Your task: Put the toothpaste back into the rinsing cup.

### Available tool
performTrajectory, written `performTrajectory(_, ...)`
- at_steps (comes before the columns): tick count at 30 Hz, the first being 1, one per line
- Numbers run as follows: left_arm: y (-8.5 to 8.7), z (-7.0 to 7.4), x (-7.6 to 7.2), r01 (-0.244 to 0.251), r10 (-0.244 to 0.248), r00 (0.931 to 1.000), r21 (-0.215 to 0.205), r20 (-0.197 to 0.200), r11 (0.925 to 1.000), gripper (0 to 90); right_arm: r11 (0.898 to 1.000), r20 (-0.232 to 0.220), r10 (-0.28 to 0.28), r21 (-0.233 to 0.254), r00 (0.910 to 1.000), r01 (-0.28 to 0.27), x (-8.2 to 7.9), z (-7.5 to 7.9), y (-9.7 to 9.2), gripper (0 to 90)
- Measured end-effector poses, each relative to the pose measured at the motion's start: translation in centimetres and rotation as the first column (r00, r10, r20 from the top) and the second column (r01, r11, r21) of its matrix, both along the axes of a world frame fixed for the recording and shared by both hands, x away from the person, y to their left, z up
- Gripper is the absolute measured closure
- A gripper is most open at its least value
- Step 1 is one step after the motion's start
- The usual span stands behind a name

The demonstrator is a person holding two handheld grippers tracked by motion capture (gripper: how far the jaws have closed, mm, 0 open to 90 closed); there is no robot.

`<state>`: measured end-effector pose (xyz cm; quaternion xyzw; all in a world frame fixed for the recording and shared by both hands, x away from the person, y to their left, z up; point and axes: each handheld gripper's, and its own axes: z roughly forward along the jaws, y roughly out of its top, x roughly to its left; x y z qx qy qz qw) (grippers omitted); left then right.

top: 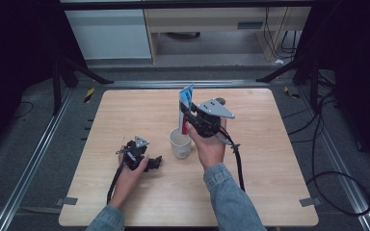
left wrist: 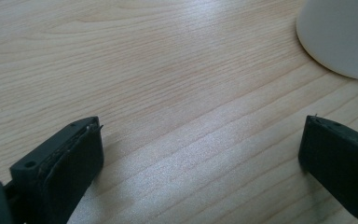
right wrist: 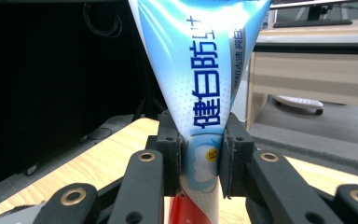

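Right now the right gripper (top: 189, 117) is clamped on a toothpaste tube (top: 185, 103), held upright with its lower end just above the white cup (top: 180, 143) near the table's (top: 270, 192) middle. Whether the cup holds anything, I cannot tell. Beside it, the left gripper (top: 155, 162) rests wide open, holding nothing.

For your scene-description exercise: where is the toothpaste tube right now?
In the high view the toothpaste tube stands upright near the table's middle, clamped in the right tongs just above the white cup.
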<state>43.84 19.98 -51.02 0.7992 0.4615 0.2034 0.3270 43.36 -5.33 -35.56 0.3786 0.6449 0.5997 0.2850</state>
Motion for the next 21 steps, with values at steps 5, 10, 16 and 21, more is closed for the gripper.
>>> performTrajectory(5,0.0,0.0,0.0,0.000,0.000,1.0000,0.000,0.000,1.0000,0.0,1.000,-0.011,0.008,0.000,0.9999,-0.008,0.0,-0.7,0.4,73.3)
performTrajectory(10,0.0,0.0,0.0,0.001,-0.001,1.0000,-0.001,0.000,1.0000,0.0,1.000,-0.029,0.017,-0.001,0.9994,-0.017,0.0,-1.5,0.6,73.4)
performTrajectory(16,0.0,0.0,0.0,0.002,-0.002,1.0000,0.000,0.000,1.0000,0.0,1.000,-0.044,0.024,-0.001,0.9987,-0.024,0.1,-2.2,0.8,73.4)
performTrajectory(21,0.0,0.0,0.0,0.002,-0.002,1.0000,0.000,0.000,1.0000,0.0,1.000,-0.044,0.020,-0.003,0.9988,-0.020,0.2,-2.4,0.8,73.4)
